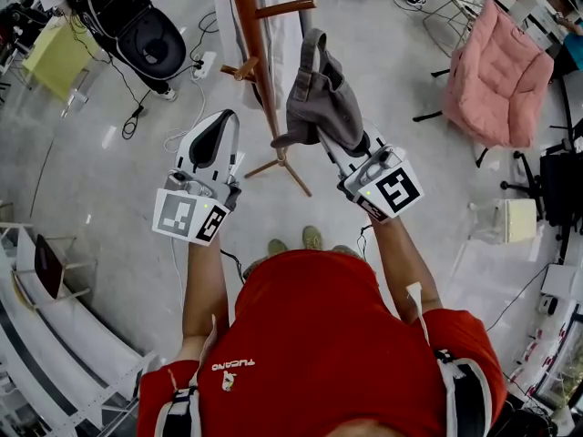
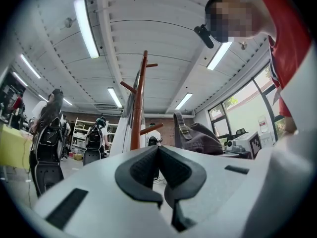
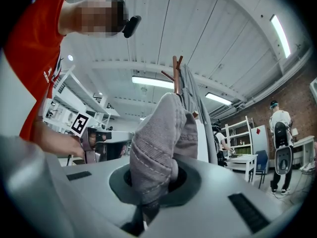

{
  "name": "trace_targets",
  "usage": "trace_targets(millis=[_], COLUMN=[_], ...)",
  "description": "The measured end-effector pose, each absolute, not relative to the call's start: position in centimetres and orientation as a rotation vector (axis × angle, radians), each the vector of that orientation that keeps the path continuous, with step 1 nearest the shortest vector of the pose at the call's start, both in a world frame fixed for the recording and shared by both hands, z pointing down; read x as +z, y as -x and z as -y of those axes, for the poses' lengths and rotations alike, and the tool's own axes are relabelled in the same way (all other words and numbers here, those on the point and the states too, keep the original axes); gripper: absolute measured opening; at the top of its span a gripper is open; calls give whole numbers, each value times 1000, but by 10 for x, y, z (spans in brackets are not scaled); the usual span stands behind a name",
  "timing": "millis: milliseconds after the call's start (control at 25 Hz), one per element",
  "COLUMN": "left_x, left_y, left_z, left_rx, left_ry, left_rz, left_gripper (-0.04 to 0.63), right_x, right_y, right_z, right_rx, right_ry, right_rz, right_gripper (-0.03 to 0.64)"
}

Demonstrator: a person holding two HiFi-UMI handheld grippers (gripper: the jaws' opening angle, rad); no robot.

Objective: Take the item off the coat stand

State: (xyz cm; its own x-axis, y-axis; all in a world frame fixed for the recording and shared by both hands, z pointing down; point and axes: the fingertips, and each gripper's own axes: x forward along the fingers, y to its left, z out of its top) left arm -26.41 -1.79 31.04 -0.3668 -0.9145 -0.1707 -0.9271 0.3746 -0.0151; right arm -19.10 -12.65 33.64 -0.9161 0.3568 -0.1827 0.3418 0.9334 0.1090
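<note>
A grey cloth cap (image 1: 321, 98) with a buckled strap stands up out of my right gripper (image 1: 335, 141), which is shut on its lower edge. It hangs just right of the brown wooden coat stand (image 1: 257, 57), and I see no peg touching it. In the right gripper view the grey fabric (image 3: 161, 143) fills the shut jaws of the right gripper (image 3: 154, 178), with the stand's top (image 3: 176, 78) behind it. My left gripper (image 1: 221, 124) is left of the pole, shut and empty. In the left gripper view the left gripper (image 2: 158, 152) points at the stand (image 2: 138, 110), with the cap (image 2: 199, 137) to its right.
A white garment (image 1: 290, 48) hangs on the stand. Its legs (image 1: 278, 164) spread over the floor ahead of my feet. A pink cushioned chair (image 1: 503, 71) stands at the right, a black stroller-like seat (image 1: 146, 30) and floor cables (image 1: 137, 116) at the left. White racks (image 1: 55, 335) lie at lower left.
</note>
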Motion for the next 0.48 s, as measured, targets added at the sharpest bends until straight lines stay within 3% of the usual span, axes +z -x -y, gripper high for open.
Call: trace_targets(millis=[480], left_x=[310], left_y=[265], left_z=[14], left_rx=[139], left_ry=[1666], left_rz=[-2478], left_gripper=[9], right_x=[336], right_y=[189], right_z=[122], right_rx=[100], right_ry=[-519], right_rz=[-2898], right_gripper=[28])
